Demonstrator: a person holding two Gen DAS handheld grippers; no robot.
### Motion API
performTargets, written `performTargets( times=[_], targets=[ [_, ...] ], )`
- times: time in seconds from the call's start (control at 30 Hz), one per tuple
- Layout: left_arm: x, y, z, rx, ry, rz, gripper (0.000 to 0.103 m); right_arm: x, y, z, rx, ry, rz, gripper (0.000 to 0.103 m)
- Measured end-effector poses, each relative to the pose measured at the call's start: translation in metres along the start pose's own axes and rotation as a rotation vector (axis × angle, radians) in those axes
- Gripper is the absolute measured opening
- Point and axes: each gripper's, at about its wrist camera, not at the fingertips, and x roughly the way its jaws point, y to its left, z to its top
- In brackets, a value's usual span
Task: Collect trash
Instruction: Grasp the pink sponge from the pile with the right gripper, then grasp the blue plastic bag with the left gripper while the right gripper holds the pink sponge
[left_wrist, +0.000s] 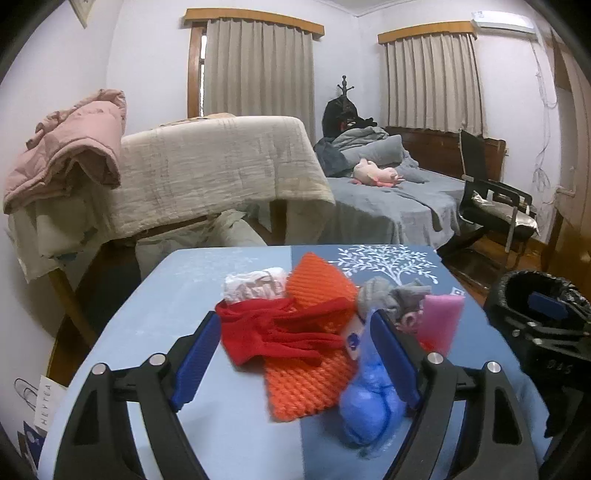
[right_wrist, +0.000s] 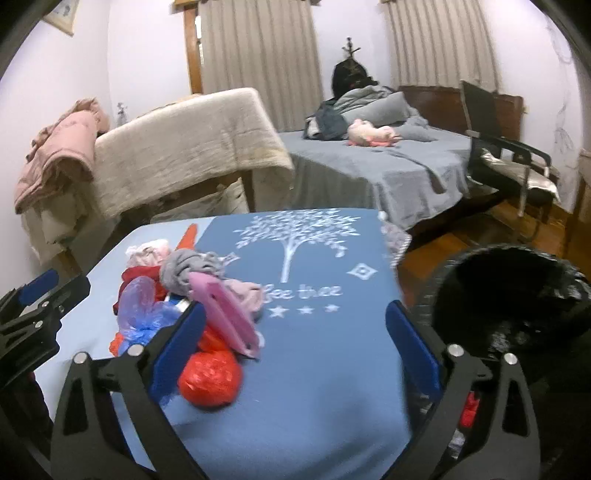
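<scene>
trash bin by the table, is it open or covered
Open. The trash bin shows a wide, dark, uncovered mouth with a black bag liner folded over its rim; no lid is visible.

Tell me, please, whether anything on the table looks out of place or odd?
Yes: trash lies heaped on the blue tablecloth: orange foam netting, a red mesh, a blue plastic bag, a pink piece. The black-lined bin stands beside the table.

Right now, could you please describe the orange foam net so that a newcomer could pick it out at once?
Start at the blue tablecloth with the white tree print. In the pile of trash on it, the orange foam net lies flat under the red mesh bag, left of the blue plastic bag. It alone is bright orange with a ribbed, woven texture.
</scene>
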Motion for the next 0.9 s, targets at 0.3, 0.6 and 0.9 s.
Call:
performTargets(
  times=[0.3, 0.6, 0.9],
  targets=[
    [0.005, 0.007, -0.005, -0.006, 0.009, 0.026, 0.081, 0.034, 0.025, 0.001, -0.048, 0.056, 0.082, 0.071],
    [0.008, 0.008, -0.006, -0.01, 0.021, 0.022, 0.081, 0.044, 0.033, -0.003, -0.072, 0.122, 0.221, 0.008],
    [0.002, -0.012, -0.012, 0.013, 0.03, -0.037, 0.08, 0.009, 0.021, -0.002, -0.059, 0.069, 0.211, 0.006]
  ],
)
